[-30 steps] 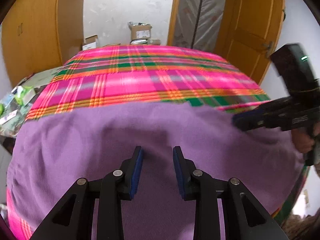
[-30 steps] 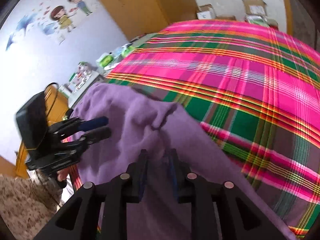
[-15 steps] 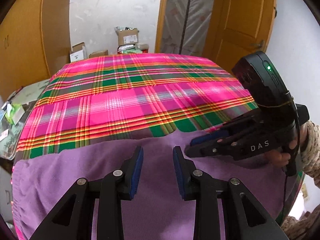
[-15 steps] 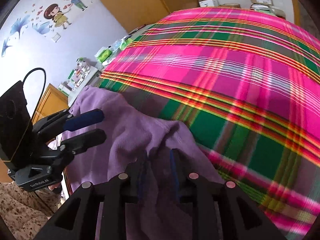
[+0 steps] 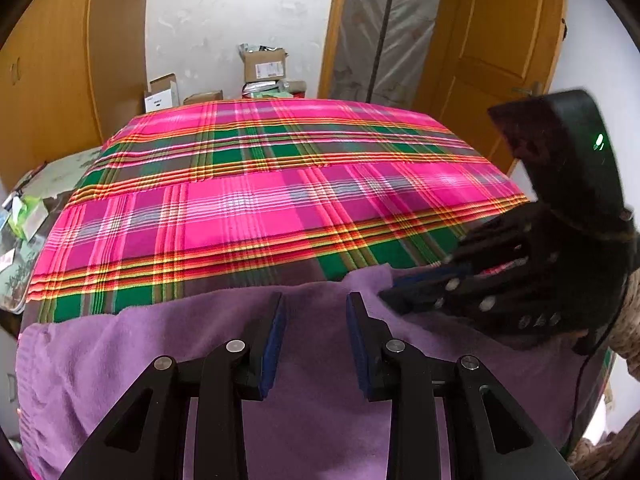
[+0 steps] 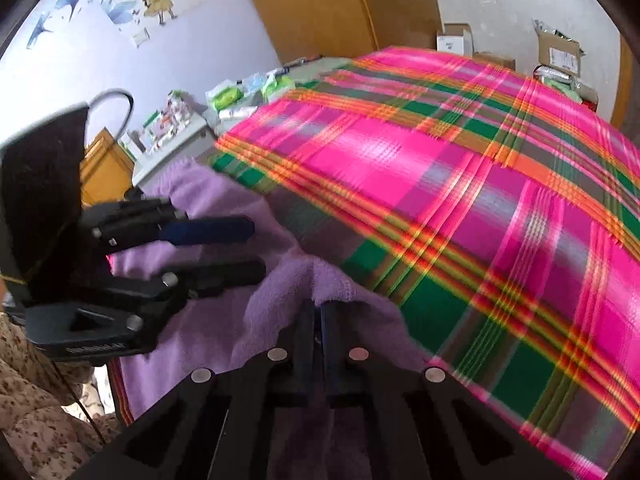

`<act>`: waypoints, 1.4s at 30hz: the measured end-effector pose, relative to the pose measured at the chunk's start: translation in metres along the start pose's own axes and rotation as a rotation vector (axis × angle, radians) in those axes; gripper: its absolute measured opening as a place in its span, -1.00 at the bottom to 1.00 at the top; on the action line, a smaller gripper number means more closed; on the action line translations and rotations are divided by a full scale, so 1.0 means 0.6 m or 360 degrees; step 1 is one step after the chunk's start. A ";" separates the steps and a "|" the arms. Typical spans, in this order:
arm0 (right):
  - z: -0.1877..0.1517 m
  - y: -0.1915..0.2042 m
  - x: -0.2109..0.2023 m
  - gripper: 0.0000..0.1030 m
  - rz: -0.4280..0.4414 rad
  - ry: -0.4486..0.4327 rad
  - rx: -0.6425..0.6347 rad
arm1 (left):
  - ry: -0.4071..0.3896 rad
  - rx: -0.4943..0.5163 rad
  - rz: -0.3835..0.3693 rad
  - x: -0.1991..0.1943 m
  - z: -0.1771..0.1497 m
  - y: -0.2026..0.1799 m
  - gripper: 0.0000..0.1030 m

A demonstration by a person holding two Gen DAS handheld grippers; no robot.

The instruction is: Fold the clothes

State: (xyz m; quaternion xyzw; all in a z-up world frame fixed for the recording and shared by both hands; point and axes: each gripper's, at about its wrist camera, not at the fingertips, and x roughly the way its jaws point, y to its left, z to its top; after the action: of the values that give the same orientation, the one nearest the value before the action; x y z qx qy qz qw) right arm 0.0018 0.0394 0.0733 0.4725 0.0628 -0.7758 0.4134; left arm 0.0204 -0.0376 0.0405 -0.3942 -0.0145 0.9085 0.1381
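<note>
Purple fleece, the soft garment (image 5: pixel 168 360) to be folded, lay along the near edge of the bed, spread over a pink, green and orange plaid bedspread (image 5: pixel 260 216) that ran away toward twelve o'clock. In the right wrist view the right gripper (image 6: pixel 320 312) had just been closing, and its jaws stood clamped together on a raised ridge of that fleece at the cloth's far hem. The left gripper (image 5: pixel 314 312) hung above the garment with its blue-padded fingers (image 5: pixel 276 340) apart and nothing pinched between them; seen from the right wrist, it sat at about nine o'clock, just beside the pinched ridge.

The step in hand looked like securing the far hem at two points before carrying it over. To do that well, the left gripper probably needed to drop onto the same hem, toward ten o'clock from the right one, and bite only the top layer, not the bedspread beneath. Both pinches should sit level along the edge so the fold line ran straight. Fleece stretches and sags, so an even, slow lift seemed wise, with the two hands kept well apart to hold the hem taut.
</note>
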 end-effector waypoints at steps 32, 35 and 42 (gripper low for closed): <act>-0.112 -0.089 -0.122 -0.75 -0.0098 0.0033 0.0087 | 0.0137 0.0136 -0.0048 0.056 0.032 -0.024 -0.38; -0.127 -0.081 -0.117 -0.70 -0.0098 0.0076 0.0036 | 0.0144 0.0144 -0.0058 0.058 0.034 -0.032 -0.38; -0.136 -0.048 -0.086 -0.53 -0.0087 0.0160 -0.0129 | 0.0170 0.0096 -0.0042 0.060 0.035 -0.032 -0.38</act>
State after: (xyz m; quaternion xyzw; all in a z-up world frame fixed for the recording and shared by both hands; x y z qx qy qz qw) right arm 0.0482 0.1281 0.0609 0.4918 0.1278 -0.7590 0.4071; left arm -0.0134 -0.0077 0.0320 -0.4376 0.0149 0.8843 0.1624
